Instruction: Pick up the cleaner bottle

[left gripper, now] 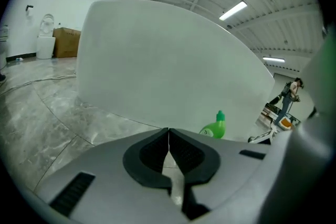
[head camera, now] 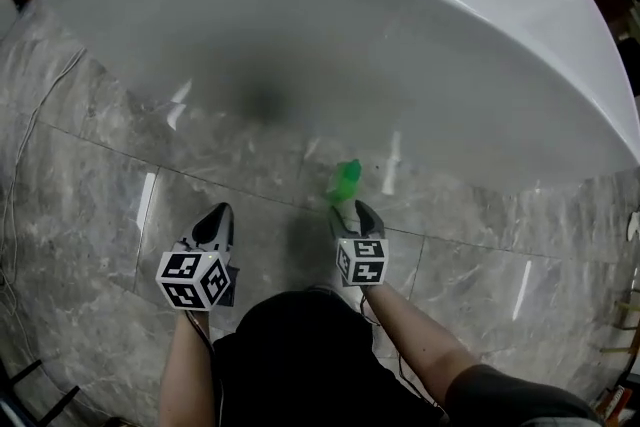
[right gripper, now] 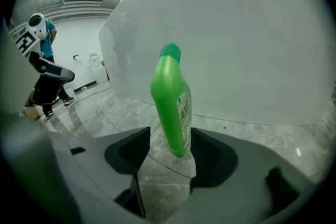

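Note:
A green cleaner bottle (head camera: 346, 181) stands upright on the grey marble floor, close to the wall of a big white bathtub (head camera: 330, 25). My right gripper (head camera: 360, 211) is just in front of it. In the right gripper view the bottle (right gripper: 170, 102) sits between the open jaws of the right gripper (right gripper: 169, 136), close to the right jaw, with a gap on the left side. My left gripper (head camera: 218, 215) hovers over bare floor to the left, with its jaws shut and nothing in them. From the left gripper (left gripper: 168, 131) view the bottle (left gripper: 214, 127) shows off to the right.
The bathtub (left gripper: 157, 60) fills the space ahead. A thin cable (head camera: 30, 130) runs over the floor at left. A cardboard box (left gripper: 65, 42) and a white toilet (left gripper: 46, 36) stand far off. A person (right gripper: 42, 60) stands at the left of the right gripper view.

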A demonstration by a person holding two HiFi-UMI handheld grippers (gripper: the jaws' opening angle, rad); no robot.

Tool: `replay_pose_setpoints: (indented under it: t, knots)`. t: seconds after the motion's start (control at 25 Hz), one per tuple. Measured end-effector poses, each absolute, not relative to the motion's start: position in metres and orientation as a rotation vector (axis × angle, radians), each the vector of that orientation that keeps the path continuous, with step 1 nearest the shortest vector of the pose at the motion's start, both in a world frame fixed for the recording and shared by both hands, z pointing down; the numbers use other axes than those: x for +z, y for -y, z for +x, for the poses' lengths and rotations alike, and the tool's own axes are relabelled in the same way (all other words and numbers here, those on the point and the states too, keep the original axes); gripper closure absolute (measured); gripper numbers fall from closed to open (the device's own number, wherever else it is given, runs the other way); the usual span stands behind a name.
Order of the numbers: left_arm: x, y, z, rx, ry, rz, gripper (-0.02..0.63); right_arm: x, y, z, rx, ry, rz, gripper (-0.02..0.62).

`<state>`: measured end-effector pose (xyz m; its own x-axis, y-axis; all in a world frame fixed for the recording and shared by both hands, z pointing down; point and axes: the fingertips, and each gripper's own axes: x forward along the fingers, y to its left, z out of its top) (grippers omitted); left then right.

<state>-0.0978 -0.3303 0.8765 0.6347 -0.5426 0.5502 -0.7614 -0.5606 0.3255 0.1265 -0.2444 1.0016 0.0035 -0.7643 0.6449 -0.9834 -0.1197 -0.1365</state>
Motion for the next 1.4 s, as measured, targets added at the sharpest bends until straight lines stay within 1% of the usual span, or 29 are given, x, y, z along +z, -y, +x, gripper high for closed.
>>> replay_pose_setpoints:
  t: [0.28,0.52,0.84,1.0,1.2,1.4]
  knots:
    - [0.900,0.351,-0.091,0.493,1.023,2.350,0.592,1.027,0.284,0.131,0.743,1.752,2.084,0.357]
    - [0.916,0.358,-0.090,0.518,1.025,2.353,0.592,1.046,0.309,0.149,0.736,1.641,2.192,0.351]
    - [0.917,0.369,-0.085,0.530,1.043,2.354,0.592,1.045,0.324,0.162,0.680,1.658,2.165,0.353]
    - [0.920,0.369,-0.082,0.522,1.039,2.347,0.592,1.052,0.324,0.168,0.723,1.696,2.136,0.376]
    - [0.922,0.365,-0.081,0.521,1.034,2.340,0.592,1.052,0.331,0.170,0.761,1.815,1.960,0.388]
    - [0.926,0.361,-0.083,0.504,1.031,2.331,0.592,1.053,0.330,0.180,1.015,1.899,2.032,0.396]
